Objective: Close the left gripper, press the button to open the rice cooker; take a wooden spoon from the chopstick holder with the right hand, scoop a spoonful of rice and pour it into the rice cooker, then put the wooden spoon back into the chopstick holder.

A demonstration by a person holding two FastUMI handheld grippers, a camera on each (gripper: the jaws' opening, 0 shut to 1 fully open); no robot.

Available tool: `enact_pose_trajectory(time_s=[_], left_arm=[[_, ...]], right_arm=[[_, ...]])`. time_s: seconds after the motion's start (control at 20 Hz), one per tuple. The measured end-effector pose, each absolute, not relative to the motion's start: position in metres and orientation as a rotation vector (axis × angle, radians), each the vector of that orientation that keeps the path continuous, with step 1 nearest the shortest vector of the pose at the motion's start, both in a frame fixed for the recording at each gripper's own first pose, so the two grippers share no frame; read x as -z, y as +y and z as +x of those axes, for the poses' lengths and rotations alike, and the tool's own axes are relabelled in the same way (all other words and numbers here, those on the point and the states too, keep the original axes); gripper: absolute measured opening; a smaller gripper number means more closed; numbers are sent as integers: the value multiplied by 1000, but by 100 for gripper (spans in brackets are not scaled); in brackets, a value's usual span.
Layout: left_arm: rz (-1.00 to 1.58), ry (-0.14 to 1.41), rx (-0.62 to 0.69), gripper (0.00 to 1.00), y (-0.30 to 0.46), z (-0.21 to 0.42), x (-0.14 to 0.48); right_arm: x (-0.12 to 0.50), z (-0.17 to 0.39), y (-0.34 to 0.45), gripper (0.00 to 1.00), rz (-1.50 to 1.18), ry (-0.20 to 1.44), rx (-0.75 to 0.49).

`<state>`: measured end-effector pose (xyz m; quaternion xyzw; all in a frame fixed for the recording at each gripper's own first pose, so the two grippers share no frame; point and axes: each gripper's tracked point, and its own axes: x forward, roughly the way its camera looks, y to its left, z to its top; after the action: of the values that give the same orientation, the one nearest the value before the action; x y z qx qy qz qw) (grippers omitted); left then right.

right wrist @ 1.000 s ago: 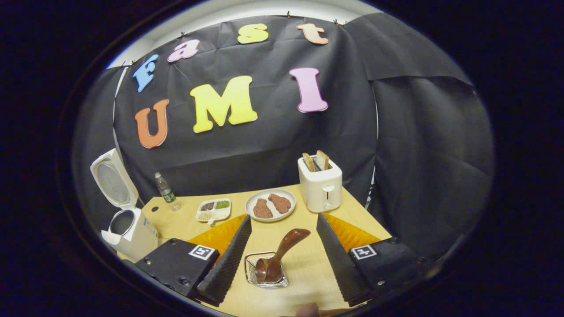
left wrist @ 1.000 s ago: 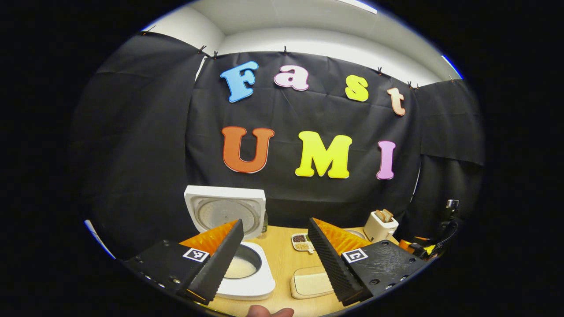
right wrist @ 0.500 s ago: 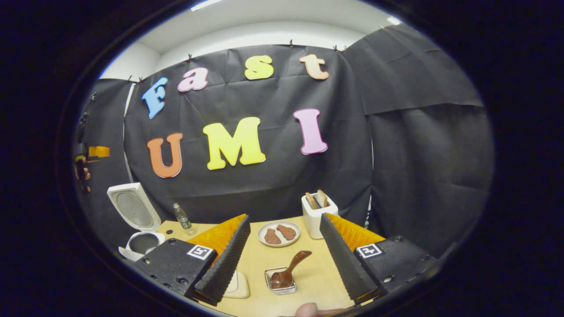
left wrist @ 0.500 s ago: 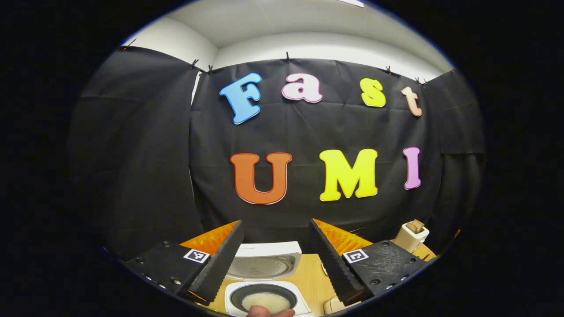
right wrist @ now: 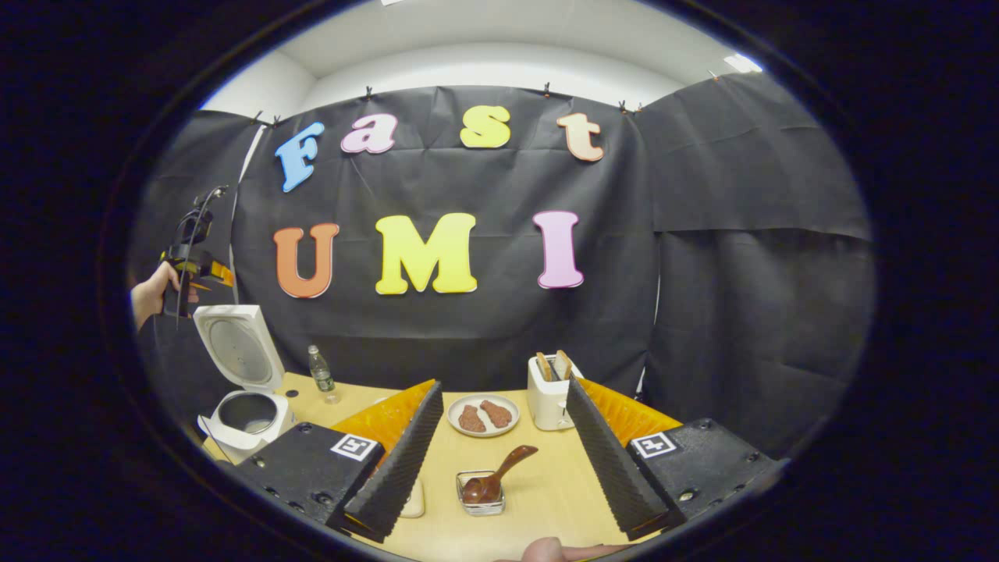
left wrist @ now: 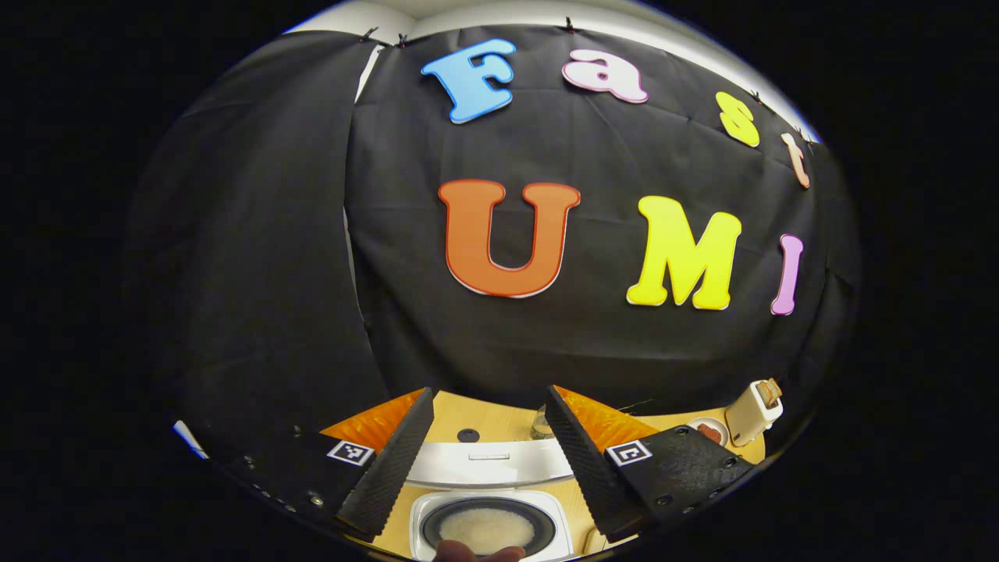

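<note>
At the left of the counter (right wrist: 437, 468), the rice cooker (right wrist: 238, 414) stands with its lid (right wrist: 238, 351) swung up. In the left gripper view its inner pot (left wrist: 485, 528) shows a layer of rice at the bottom, so the button press and the pour both look done. The left tool (left wrist: 489, 460) hangs above the cooker with its jaws wide and nothing between them; in the right gripper view it appears high at the far left, held in a hand (right wrist: 148, 293).

Toward the middle, the wooden spoon (right wrist: 495, 476) leans in the small chopstick holder (right wrist: 480, 499), bowl down and handle up to the right. The right tool (right wrist: 499, 460) stands wide and empty, back from the holder and apart from the spoon. Judged from this, the spoon is returned and the task seems essentially finished. Farther right sit a plate (right wrist: 482, 415) and a toaster (right wrist: 550, 390).
</note>
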<state>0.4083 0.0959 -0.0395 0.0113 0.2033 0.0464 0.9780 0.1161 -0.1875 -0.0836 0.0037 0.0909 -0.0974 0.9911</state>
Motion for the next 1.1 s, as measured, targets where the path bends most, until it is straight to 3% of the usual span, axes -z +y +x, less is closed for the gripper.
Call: enact_pose_trajectory(time_s=[0.55, 1.1], left_arm=[[-2, 586, -85, 96, 95, 397, 79], [9, 669, -79, 96, 73, 262, 145]], right_arm=[[75, 127, -150, 99, 10, 183, 107], [92, 125, -117, 100, 74, 216, 22]])
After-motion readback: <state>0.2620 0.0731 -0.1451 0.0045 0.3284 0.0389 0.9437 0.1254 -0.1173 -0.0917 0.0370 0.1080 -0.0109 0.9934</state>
